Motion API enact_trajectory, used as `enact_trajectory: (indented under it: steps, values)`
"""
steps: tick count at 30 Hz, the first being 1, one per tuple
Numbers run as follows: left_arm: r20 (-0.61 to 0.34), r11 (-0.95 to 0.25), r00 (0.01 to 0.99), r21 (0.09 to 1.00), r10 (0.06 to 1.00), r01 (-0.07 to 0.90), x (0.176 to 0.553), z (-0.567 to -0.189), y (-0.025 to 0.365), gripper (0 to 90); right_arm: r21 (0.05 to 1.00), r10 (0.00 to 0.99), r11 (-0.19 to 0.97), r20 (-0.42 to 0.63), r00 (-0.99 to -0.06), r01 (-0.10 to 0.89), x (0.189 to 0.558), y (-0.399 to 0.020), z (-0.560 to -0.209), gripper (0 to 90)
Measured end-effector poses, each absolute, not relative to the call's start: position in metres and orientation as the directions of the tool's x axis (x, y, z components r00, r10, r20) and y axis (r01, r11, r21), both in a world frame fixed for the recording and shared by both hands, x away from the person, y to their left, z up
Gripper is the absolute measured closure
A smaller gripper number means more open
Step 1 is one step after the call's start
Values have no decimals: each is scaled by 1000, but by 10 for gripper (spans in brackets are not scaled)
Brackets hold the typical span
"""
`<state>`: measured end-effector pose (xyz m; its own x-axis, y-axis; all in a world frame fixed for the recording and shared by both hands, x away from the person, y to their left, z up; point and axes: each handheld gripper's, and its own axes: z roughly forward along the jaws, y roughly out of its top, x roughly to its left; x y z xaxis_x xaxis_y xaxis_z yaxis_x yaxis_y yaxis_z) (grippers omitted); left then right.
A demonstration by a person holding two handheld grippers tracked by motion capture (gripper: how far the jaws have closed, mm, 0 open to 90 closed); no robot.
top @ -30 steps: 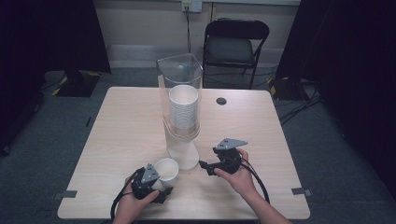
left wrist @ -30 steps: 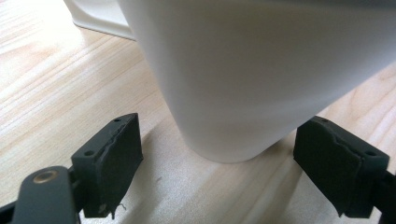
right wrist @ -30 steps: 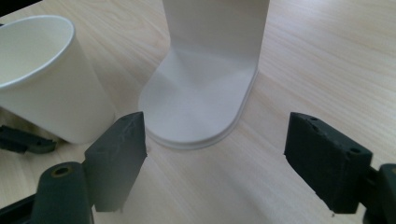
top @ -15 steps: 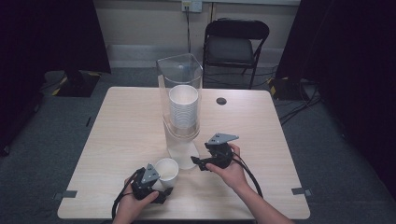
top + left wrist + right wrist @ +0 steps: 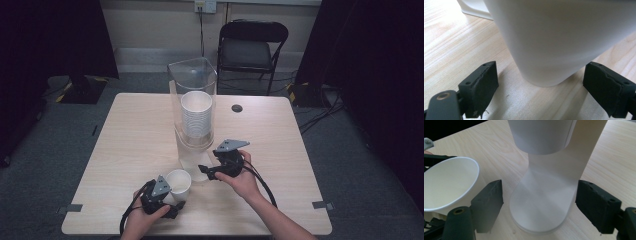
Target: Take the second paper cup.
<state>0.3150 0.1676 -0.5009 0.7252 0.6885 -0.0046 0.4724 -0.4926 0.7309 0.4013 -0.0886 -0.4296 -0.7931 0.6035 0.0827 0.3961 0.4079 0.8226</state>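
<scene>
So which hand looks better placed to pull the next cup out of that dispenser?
Probably the right: the right gripper already faces the dispenser, open jaws either side of its base under the cup stack. The left gripper flanks the paper cup.

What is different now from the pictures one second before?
The right gripper moved up the table toward the cup dispenser, jaws open around its base. The left gripper has just been opening its jaws and has let go of the paper cup, which stands between them untouched. Cup, dispenser and left hand kept their places.
</scene>
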Motion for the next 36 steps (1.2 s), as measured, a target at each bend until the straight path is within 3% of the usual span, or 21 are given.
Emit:
enact_trajectory:
  steps: [17,20,25,26,27,28,30,32,35,36]
  values:
    - [-12,-491,730,733,683,471,315,-502,167,105,876,626,313,101,-774,368,416,-74,-413,250]
    - [-8,-496,732,730,681,470,316,-502,166,92,880,610,305,112,-784,364,419,-71,-413,355]
    - [-10,-496,733,730,680,470,317,-502,165,75,889,612,328,59,-788,320,415,-69,-417,381]
    - [-9,-497,732,729,681,471,317,-502,165,73,885,615,330,62,-786,329,415,-70,-420,416]
    - [-7,-501,732,724,681,473,317,-501,165,73,867,606,345,88,-790,361,415,-71,-425,900]
    - [-7,-500,732,725,681,473,317,-502,165,71,864,565,350,112,-817,361,415,-74,-433,900]
    - [-7,-501,733,725,681,472,317,-502,165,71,883,575,339,80,-814,326,413,-80,-450,900]
    - [-13,-500,734,724,679,476,317,-502,164,62,904,596,288,90,-798,318,409,-82,-449,576]
    - [-10,-508,739,720,674,473,318,-502,164,49,901,600,314,56,-798,299,411,-80,-436,327]
    - [-9,-507,738,721,675,473,318,-502,164,48,901,600,322,42,-799,290,410,-79,-431,304]
